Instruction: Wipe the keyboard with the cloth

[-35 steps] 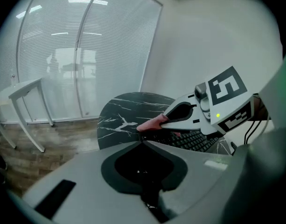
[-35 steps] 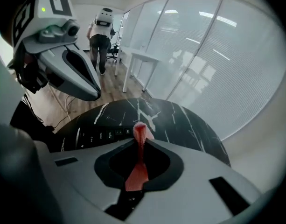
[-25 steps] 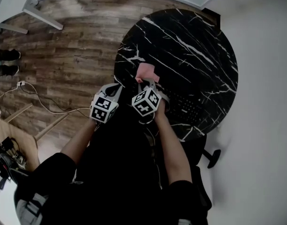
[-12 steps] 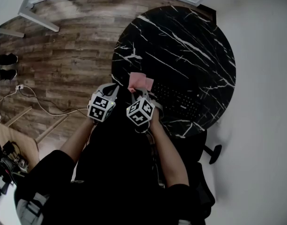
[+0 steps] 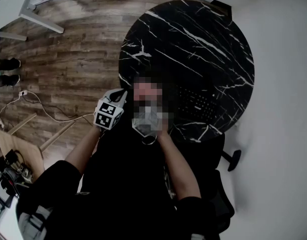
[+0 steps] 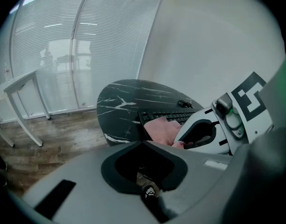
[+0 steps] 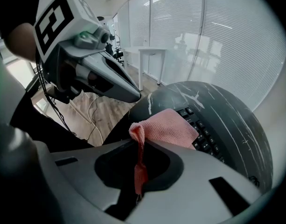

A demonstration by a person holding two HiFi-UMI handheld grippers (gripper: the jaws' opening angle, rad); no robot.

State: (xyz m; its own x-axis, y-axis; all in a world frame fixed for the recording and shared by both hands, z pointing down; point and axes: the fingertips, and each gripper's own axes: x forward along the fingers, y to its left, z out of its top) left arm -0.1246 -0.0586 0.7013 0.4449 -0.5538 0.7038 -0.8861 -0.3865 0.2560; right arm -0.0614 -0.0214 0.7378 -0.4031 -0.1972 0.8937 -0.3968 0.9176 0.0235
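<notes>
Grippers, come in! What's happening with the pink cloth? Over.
Right gripper shut on pink cloth. Left gripper shut, empty. Cloth at keyboard's near end. Nothing on the keys.

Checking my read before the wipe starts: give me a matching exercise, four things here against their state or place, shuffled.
1 cloth
2 keyboard
3 left gripper
4 table

A jaws together, nothing between
B black marble, white veins
C black keys, flat on the table
D pink, pinched in the right gripper

Pairs: 1-D, 2-C, 3-A, 4-B
</notes>
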